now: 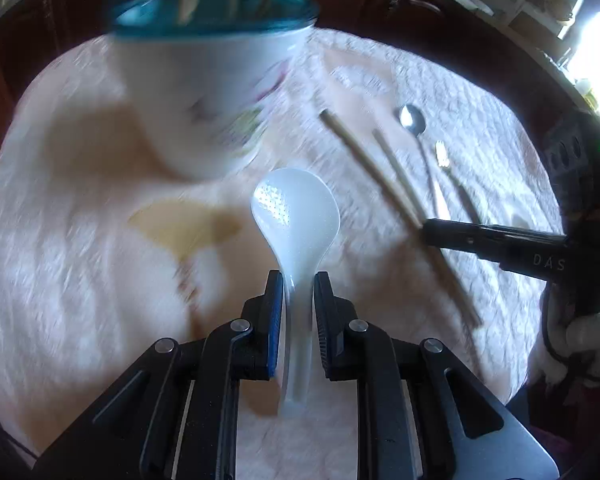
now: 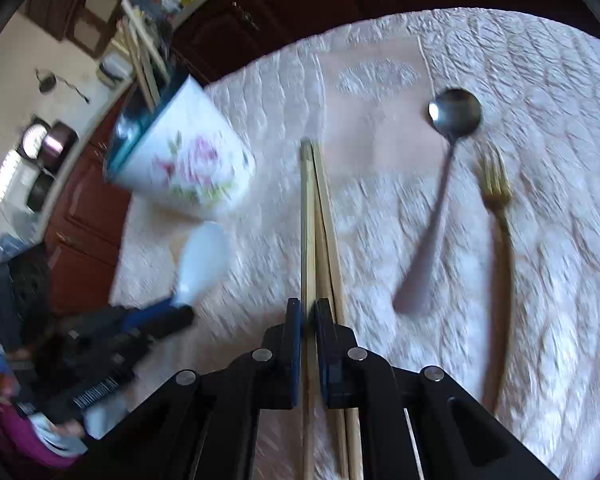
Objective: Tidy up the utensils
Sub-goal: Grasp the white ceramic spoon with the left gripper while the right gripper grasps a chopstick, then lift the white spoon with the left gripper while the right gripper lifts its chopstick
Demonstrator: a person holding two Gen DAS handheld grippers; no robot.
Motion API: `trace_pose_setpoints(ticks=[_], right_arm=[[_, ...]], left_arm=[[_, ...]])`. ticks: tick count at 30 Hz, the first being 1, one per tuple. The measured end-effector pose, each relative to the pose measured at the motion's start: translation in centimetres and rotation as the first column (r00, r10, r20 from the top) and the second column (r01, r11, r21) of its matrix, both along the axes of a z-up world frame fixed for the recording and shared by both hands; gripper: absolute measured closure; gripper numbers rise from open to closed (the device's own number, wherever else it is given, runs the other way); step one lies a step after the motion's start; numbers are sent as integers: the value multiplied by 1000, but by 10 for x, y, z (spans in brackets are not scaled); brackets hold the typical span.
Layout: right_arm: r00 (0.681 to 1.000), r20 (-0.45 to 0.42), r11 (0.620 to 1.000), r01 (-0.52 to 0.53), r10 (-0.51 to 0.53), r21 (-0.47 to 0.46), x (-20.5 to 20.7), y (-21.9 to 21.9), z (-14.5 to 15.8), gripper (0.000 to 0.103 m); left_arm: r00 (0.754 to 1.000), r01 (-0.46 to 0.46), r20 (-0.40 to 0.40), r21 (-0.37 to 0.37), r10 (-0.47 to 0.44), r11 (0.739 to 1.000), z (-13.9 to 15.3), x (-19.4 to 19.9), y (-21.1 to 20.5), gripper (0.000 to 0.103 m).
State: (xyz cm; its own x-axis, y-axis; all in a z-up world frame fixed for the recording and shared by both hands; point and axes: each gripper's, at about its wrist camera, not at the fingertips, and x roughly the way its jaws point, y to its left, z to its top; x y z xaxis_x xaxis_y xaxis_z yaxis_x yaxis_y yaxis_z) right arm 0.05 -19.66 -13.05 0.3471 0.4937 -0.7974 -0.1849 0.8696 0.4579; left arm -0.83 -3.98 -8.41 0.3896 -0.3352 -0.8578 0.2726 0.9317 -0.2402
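**Both grippers down on the table, one on a spoon, one on chopsticks**

Left wrist view first. The left gripper [image 1: 298,280] points steeply down at the quilted white tablecloth [image 1: 80,280], sitting bottom centre of the frame. Its jaws are narrowed in around the handle of a white plastic soup spoon [image 1: 296,208]; the right pad looks to be on it, while the left side shows a thin sliver of gap, so I can't call it a firm pinch. The spoon's bowl sticks out past the fingertips toward frame centre. At upper left is a white floral ceramic cup with a teal rim [image 1: 204,92], badly motion-blurred, with some sticks poking out that get cut off by the top edge. At the right edge the right gripper [image 1: 424,232] comes in, its tip on the pair of wooden chopsticks [image 1: 376,172].

Right wrist view. The right gripper's jaws, bottom centre, are nearly closed on one chopstick, while the other runs alongside under the right finger. A grey metal spoon [image 2: 440,200] and a gold-toned fork [image 2: 498,216] lie flat to the right. The person's gloved hand at lower left is too blurred to make out.
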Motion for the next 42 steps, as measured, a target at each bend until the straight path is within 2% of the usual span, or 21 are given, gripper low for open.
trace_pose_setpoints(ticks=[6,10,12,14,16,18,19,24,31,36,38,41,42], right_arm=[[1000,-21,1000,23,-23,-6,-12,-10,3,96],[997,-66,995,-39,46,97,-21,-13,0,96],[993,-75,994,-82,87,71,-26,0,-3,96],[991,-100,994,-89,94,57,-28,7,-10,96],[991,-107,996,-80,84,44,-26,11,-14,94],[993,-90,997,-75,77,29,-22,13,-12,82],[995,-70,997,-73,73,10,-19,15,-7,80],[995,-43,996,-90,90,-12,-3,22,0,79],[990,-57,991,-130,129,-19,20,28,-7,79],[984,-75,986,-163,161,-27,32,37,-11,79],[981,-79,983,-180,176,-42,37,43,-11,79],[979,-72,978,-198,193,-62,38,52,-12,79],[977,-63,976,-208,204,-71,38,55,-11,79]], left_arm=[[998,-27,-50,-26,25,999,-7,-23,18,89],[998,-18,-64,-24,16,1000,-12,-28,14,88],[998,-14,-60,-17,13,1000,-12,-28,11,88],[998,-5,-59,-21,4,1000,-10,-25,10,83],[999,3,-39,-27,-4,1000,-6,-21,11,72],[1000,1,-19,-25,-2,1000,-1,-14,15,71],[1000,0,-16,-26,-1,1000,-1,-10,17,70],[999,10,-41,-22,-11,1000,-10,19,23,70],[987,129,-90,-29,-131,991,-20,44,13,70],[968,233,-102,14,-230,972,-19,48,-8,70],[959,276,-90,66,-270,959,-19,45,-19,70],[957,288,-63,112,-283,951,-20,42,-25,74],[962,274,-57,116,-269,955,-19,42,-23,83]])
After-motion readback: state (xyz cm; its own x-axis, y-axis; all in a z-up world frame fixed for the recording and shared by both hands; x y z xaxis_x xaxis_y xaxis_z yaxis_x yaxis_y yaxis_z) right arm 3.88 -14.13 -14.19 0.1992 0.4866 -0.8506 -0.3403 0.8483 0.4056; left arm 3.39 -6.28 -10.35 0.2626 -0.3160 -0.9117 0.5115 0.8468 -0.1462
